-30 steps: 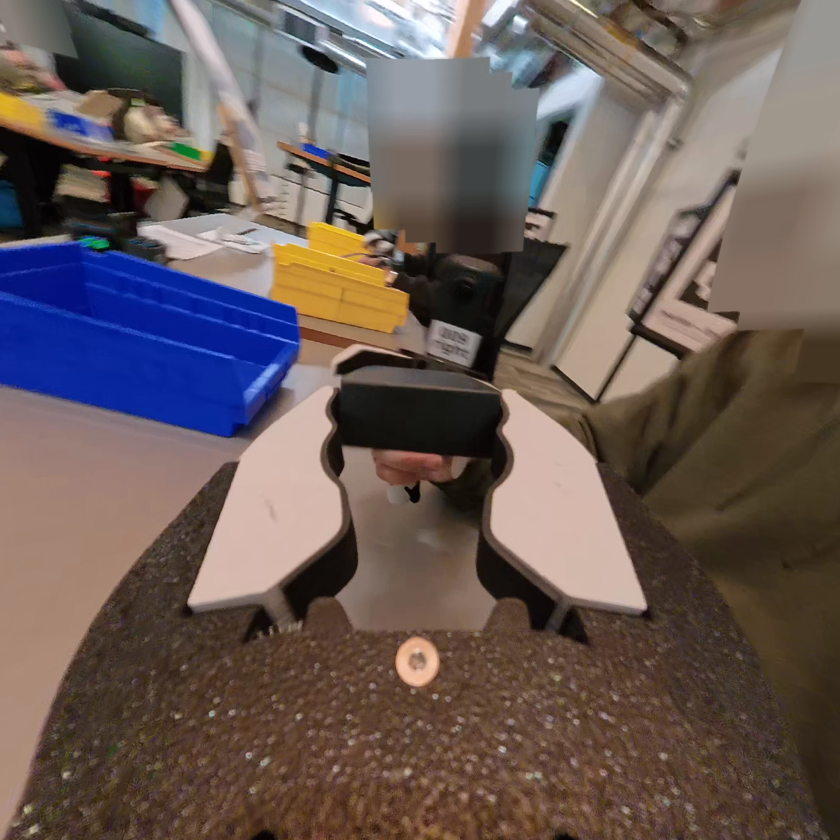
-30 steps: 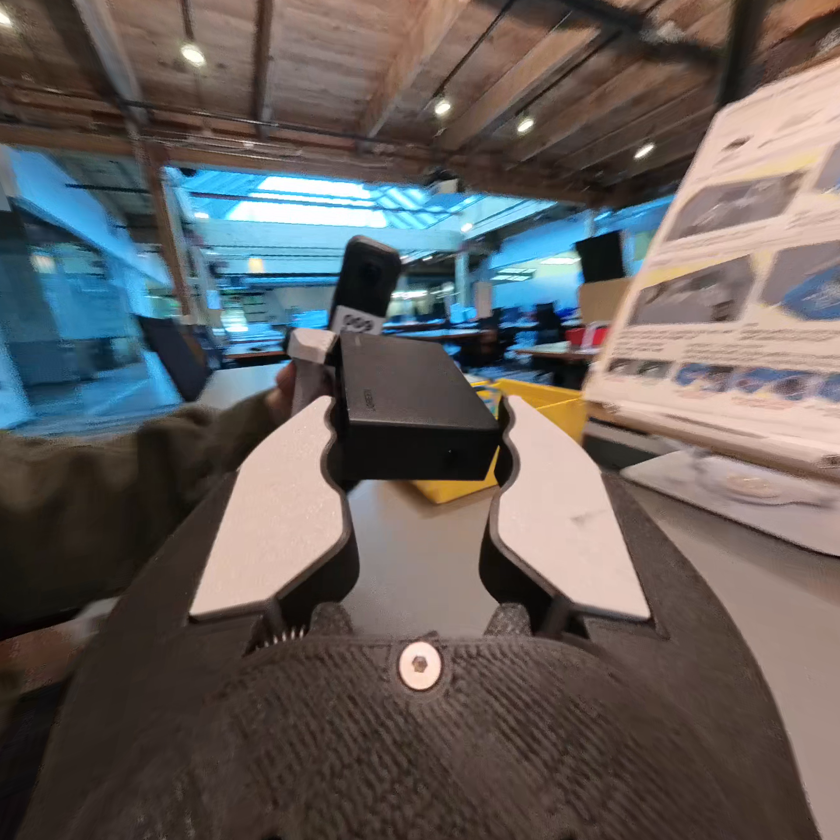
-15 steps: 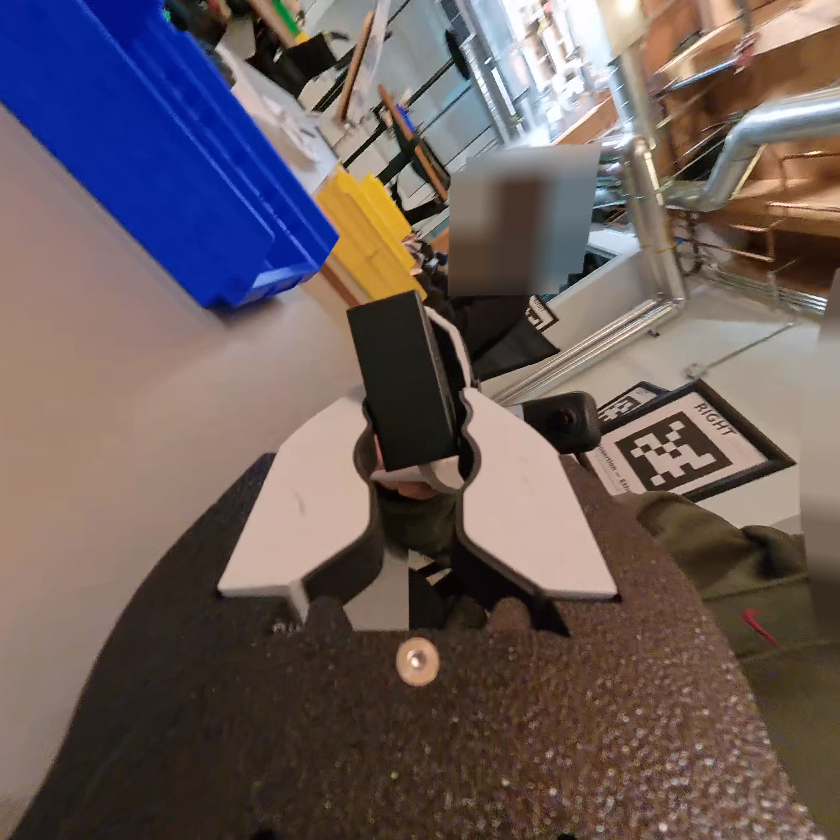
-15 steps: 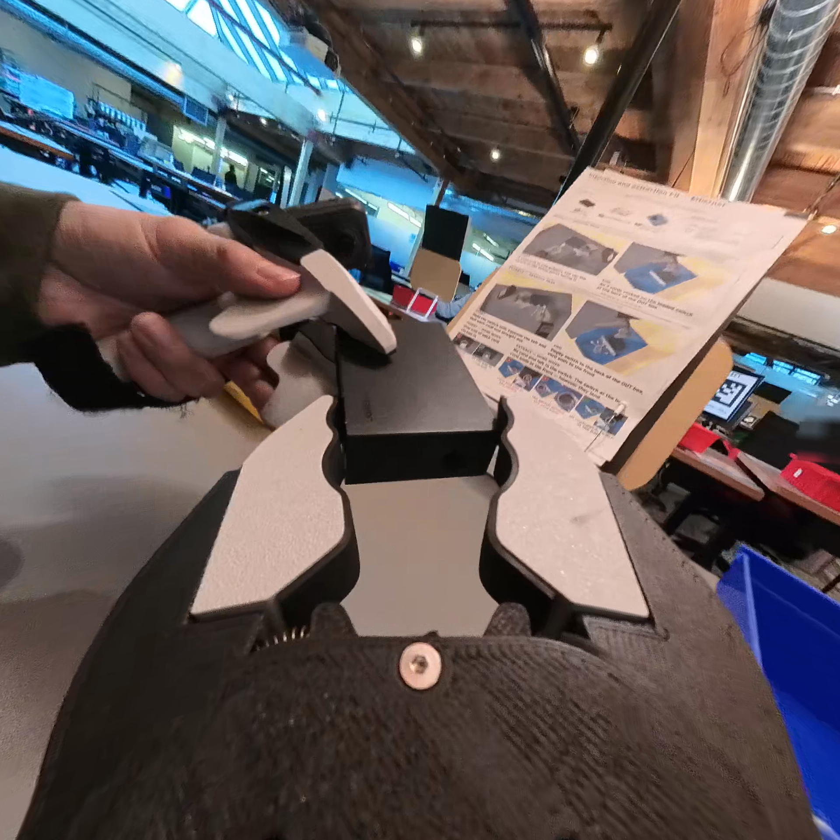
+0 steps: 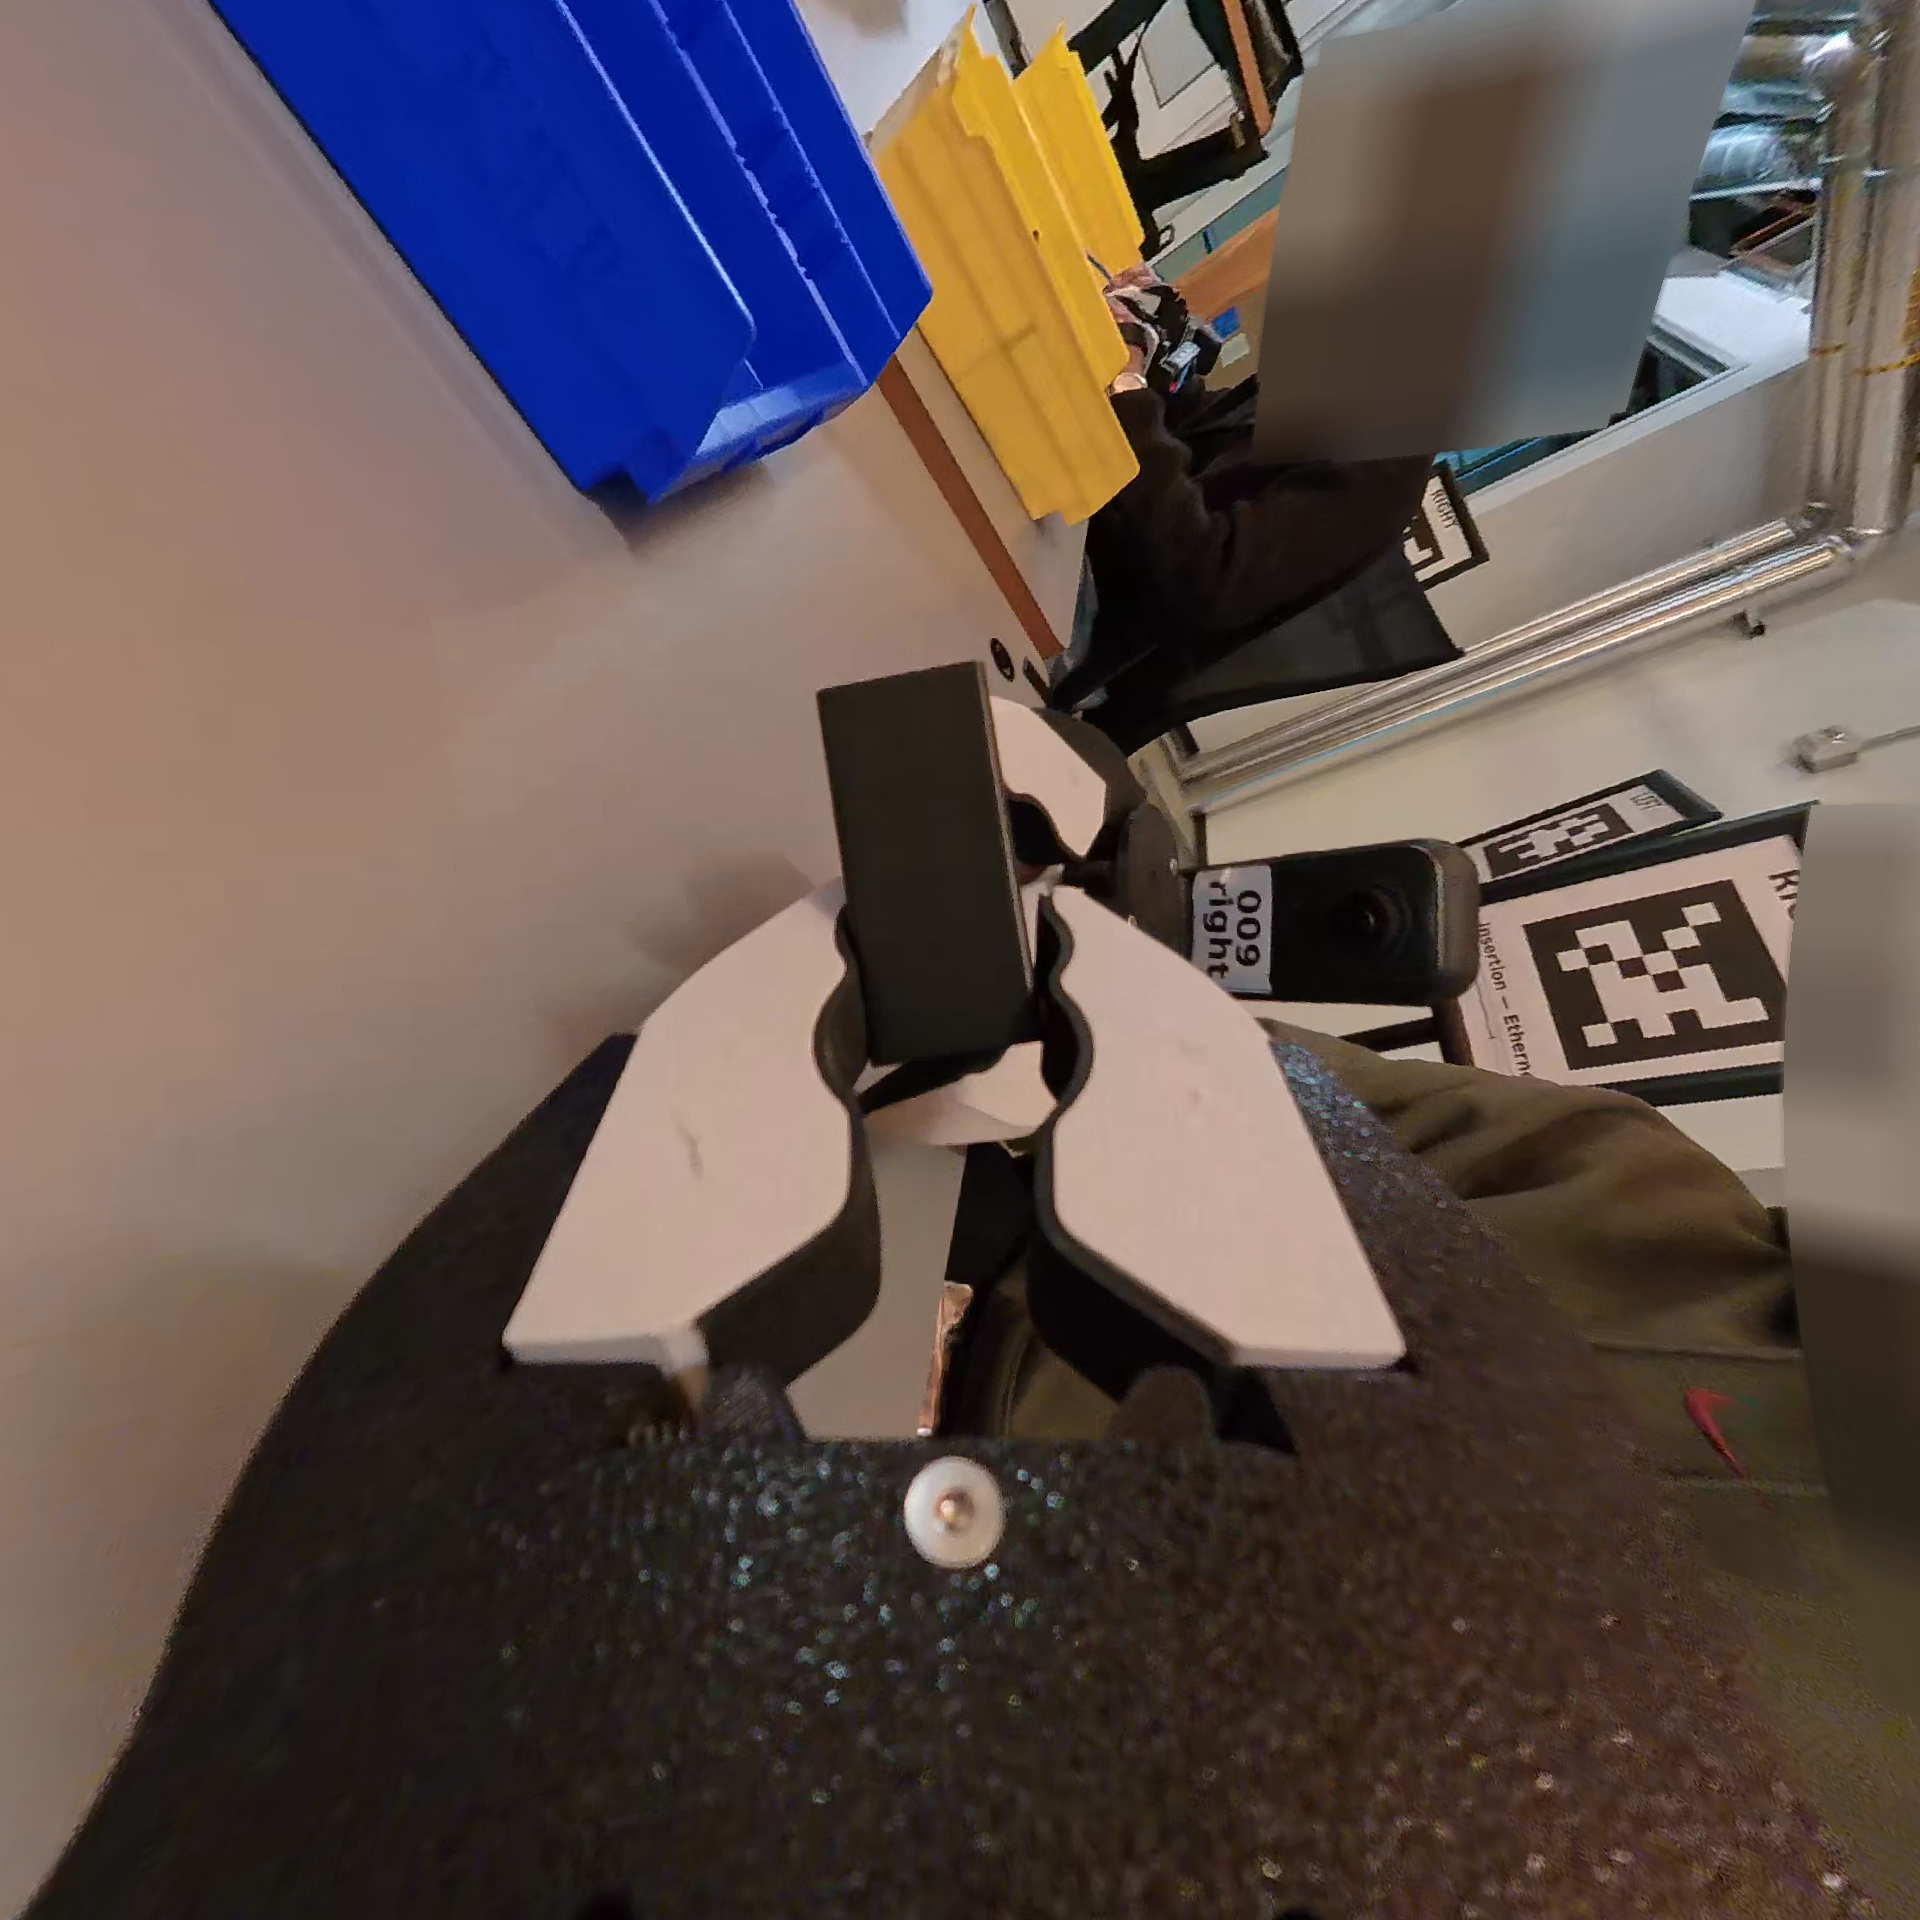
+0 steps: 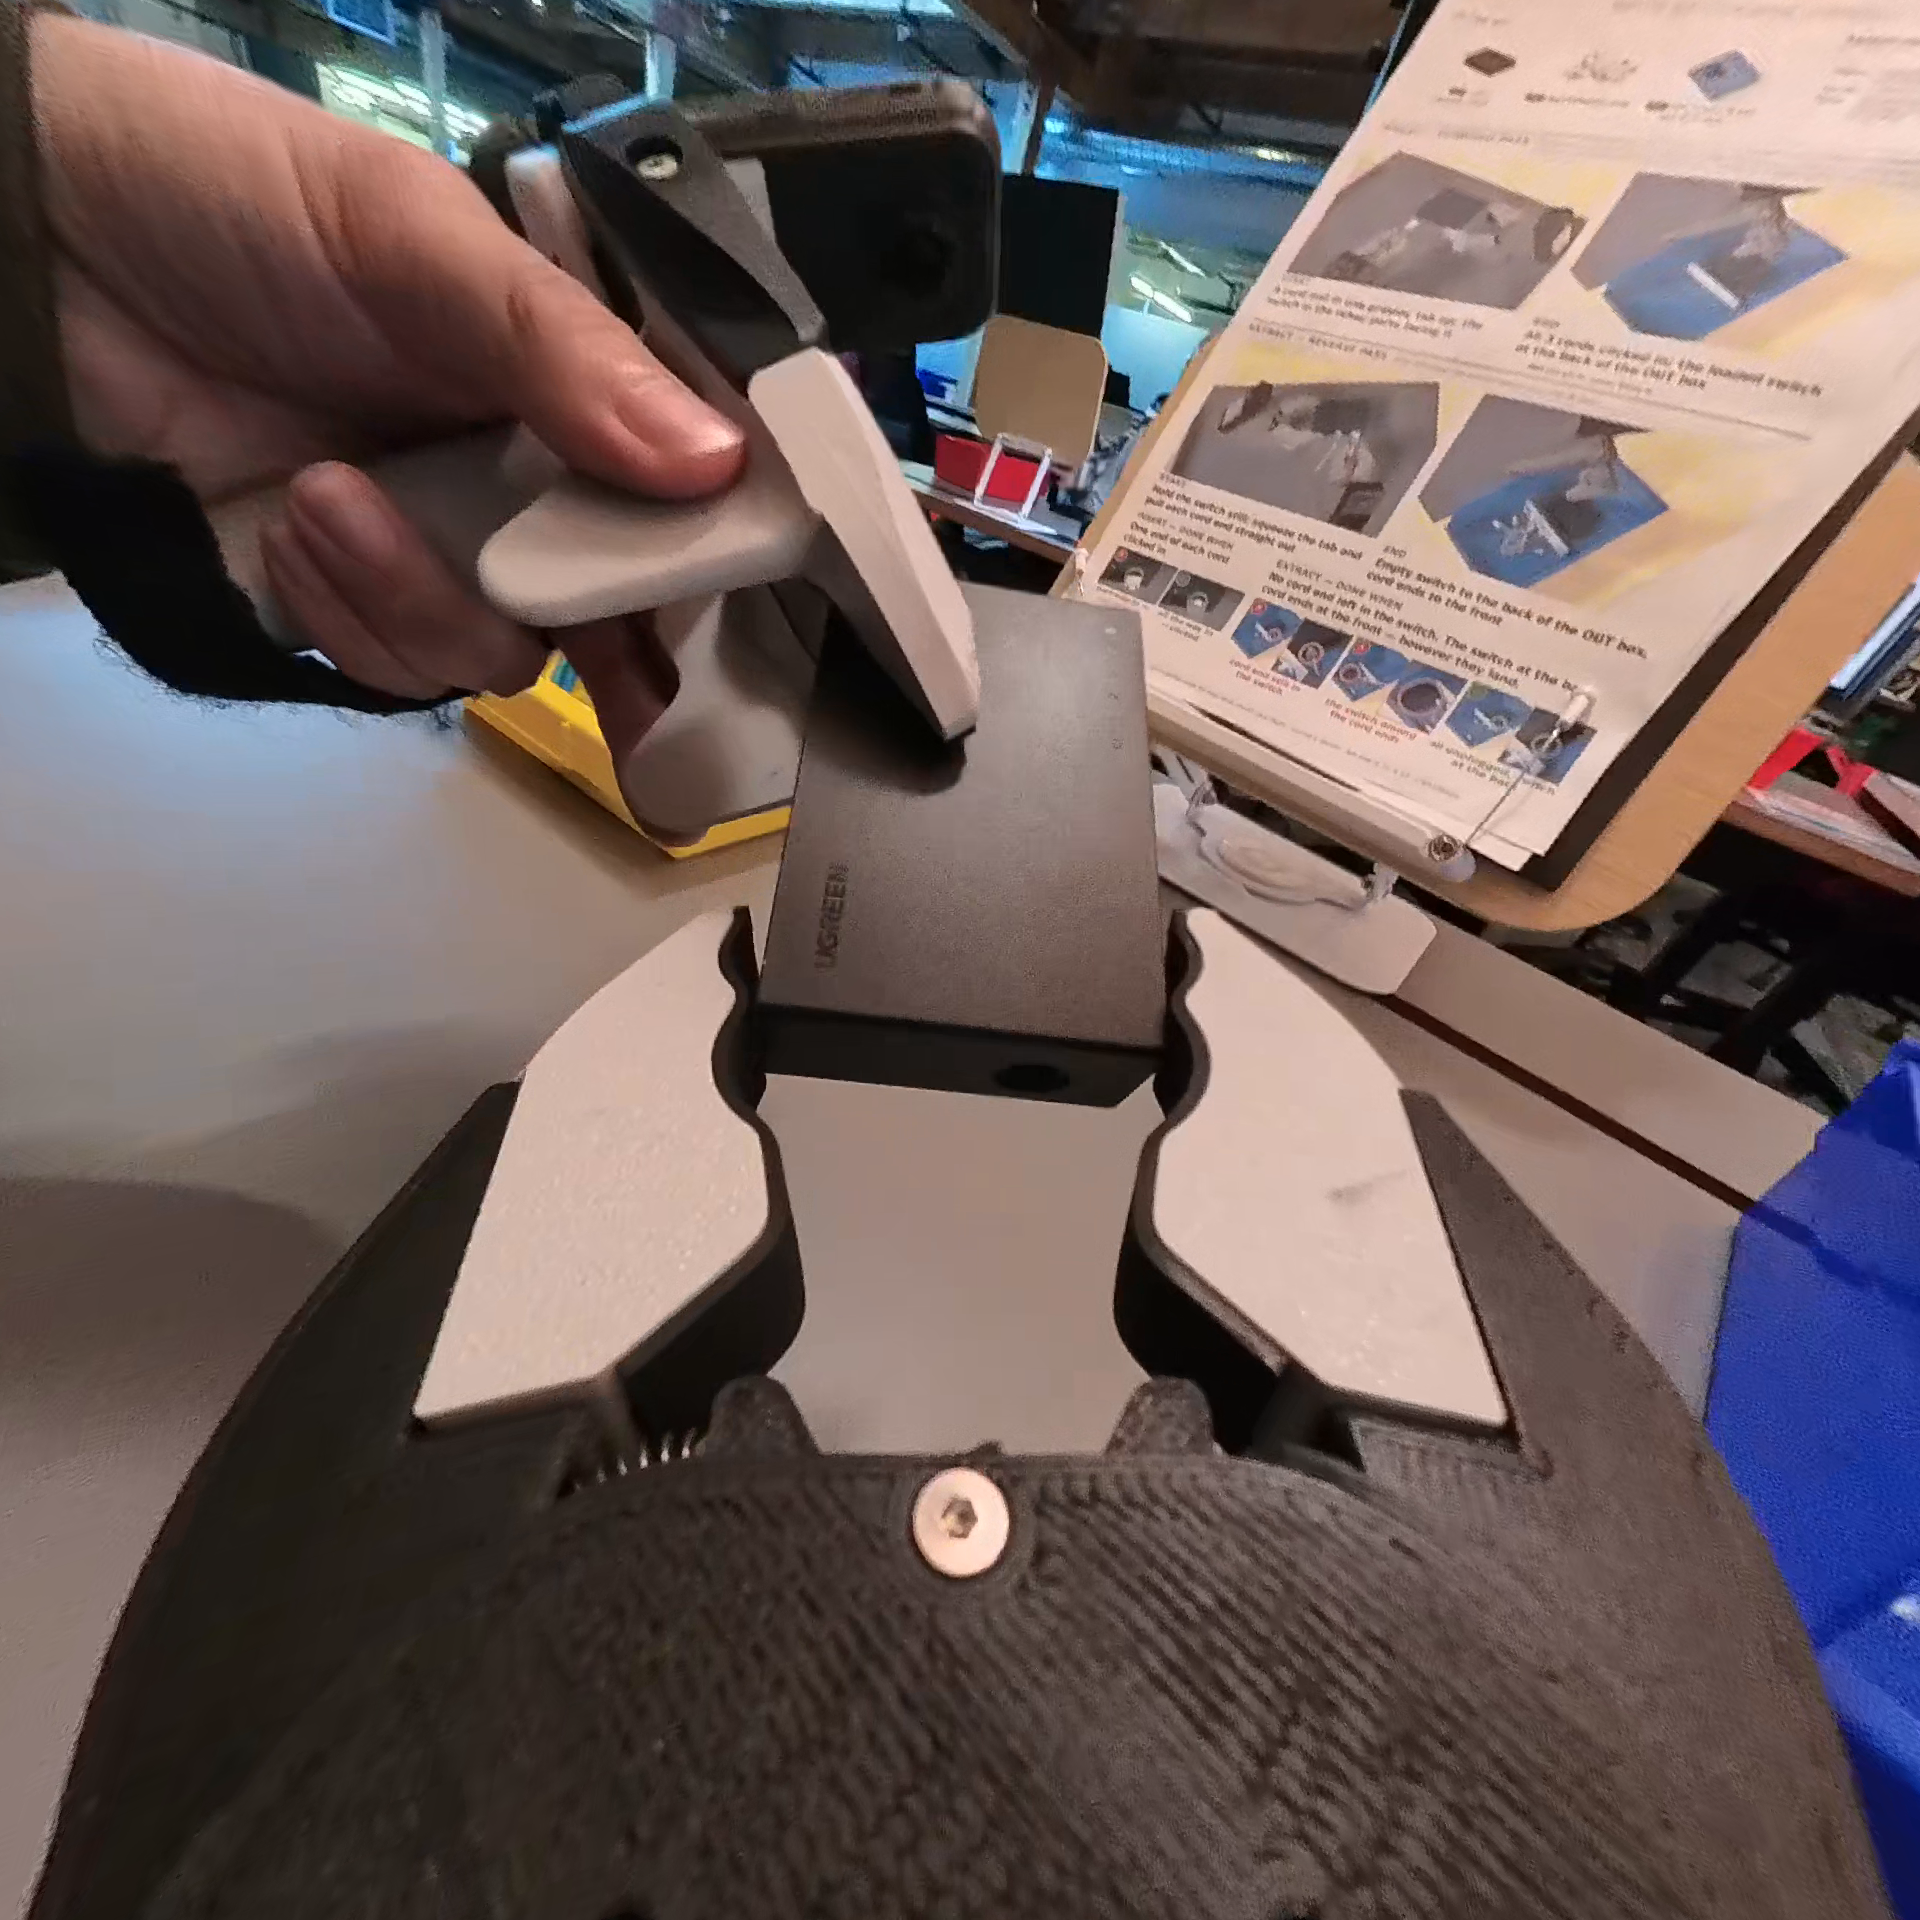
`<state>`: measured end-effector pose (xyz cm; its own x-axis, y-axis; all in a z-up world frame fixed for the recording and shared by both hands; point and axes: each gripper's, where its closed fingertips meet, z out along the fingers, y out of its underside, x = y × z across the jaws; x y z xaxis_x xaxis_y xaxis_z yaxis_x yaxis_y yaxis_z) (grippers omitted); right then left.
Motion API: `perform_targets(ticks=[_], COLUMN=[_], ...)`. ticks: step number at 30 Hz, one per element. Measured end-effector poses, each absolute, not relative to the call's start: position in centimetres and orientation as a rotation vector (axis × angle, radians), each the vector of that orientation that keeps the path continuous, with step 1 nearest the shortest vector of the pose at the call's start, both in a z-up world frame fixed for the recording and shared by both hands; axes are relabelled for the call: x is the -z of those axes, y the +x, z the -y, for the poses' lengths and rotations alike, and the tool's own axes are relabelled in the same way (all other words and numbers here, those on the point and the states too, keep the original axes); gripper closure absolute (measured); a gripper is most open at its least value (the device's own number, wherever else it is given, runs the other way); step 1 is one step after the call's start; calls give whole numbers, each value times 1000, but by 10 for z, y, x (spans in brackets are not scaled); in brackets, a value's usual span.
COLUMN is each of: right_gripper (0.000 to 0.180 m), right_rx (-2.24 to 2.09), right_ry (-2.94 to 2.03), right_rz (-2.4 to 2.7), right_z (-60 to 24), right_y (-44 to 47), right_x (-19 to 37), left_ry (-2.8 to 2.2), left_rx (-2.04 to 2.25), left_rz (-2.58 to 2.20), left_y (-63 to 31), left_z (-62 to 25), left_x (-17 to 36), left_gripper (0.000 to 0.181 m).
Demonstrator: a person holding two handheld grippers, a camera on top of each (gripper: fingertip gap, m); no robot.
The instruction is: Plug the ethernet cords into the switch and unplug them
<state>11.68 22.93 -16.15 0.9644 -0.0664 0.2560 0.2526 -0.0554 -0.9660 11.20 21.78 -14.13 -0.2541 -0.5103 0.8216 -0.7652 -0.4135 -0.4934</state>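
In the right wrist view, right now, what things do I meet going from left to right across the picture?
Hand on the left claw → black switch between the right claw's fingers → instruction sheet → blue bin.

Both wrist cams close-up, facing each other. Left view rolled sideways over counter [image 5: 312, 831]; right view level. Both share the black switch [image 5: 925, 862] [image 6: 977, 862].

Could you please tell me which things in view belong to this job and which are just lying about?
Job:
- black switch, held by both grippers
- left gripper
- right gripper

Lying about:
- blue bin
- yellow bin
- instruction sheet
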Motion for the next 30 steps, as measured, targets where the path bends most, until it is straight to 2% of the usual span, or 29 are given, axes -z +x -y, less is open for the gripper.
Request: perform_targets(ticks=[14, 22, 30], right_gripper=[107, 107, 107], right_rx=[209, 113, 77], right_ry=[-1546, -1470, -1447], right_rz=[56, -36, -133], right_z=[-221, -215, -206], right_y=[116, 123, 153], right_x=[164, 157, 168], left_ry=[1713, 1692, 1869], left_rx=[-1705, -1813, -1991], left_rz=[1464, 1497, 1666], left_y=[113, 119, 110], left_z=[-210, -209, -244], left_x=[157, 148, 132], left_gripper=[152, 142, 141])
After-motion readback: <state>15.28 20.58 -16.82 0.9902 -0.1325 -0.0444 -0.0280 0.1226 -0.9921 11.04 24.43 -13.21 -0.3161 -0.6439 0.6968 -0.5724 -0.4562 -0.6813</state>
